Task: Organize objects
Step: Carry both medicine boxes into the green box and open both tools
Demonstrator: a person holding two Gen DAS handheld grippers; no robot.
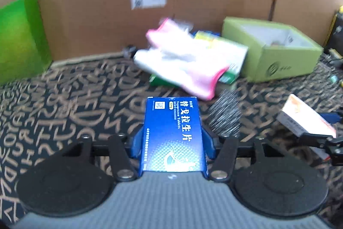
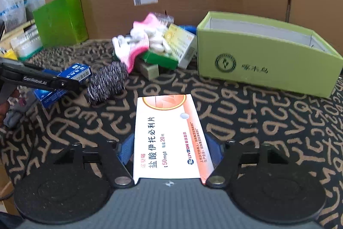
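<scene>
Your left gripper (image 1: 173,138) clamps a blue cardboard medicine box (image 1: 173,132) between its blue pads, lifted above the patterned black cloth (image 1: 64,104). Your right gripper (image 2: 171,149) pinches a white-and-orange cardboard medicine box (image 2: 167,134), near the open light-green box (image 2: 263,61).

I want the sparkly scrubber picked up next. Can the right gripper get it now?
Probably not yet. The right gripper already has its jaws around the white medicine box, though the path to the steel wool scrubber looks free.
</scene>
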